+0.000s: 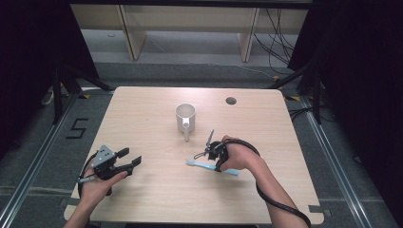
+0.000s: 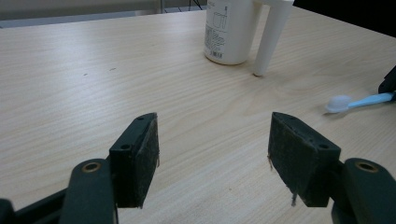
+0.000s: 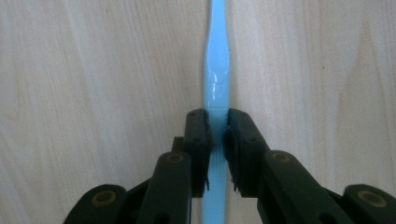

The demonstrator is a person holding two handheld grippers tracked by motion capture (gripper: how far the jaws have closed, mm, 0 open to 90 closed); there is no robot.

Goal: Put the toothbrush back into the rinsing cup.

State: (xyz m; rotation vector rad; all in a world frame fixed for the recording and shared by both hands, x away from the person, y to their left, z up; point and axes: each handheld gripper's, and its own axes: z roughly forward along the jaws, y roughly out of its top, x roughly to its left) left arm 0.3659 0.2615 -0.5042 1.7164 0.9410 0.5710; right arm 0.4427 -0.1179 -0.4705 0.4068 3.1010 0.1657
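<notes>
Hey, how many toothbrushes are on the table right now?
1. The blue toothbrush lies flat on the table, near the white cup, with the right hand-held gripper closed around its handle. None other is visible.

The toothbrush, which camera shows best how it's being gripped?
The right gripper view: the right hand-held gripper has its jaws closed on the blue toothbrush handle. The high view shows it lying on the table, partly hidden; the left gripper view catches its white head.

Blue toothbrush point(image 1: 212, 167) flat on table point(image 1: 157, 190)

High view overlooks the table point(image 1: 157, 190); gripper views skim it closely.
</notes>
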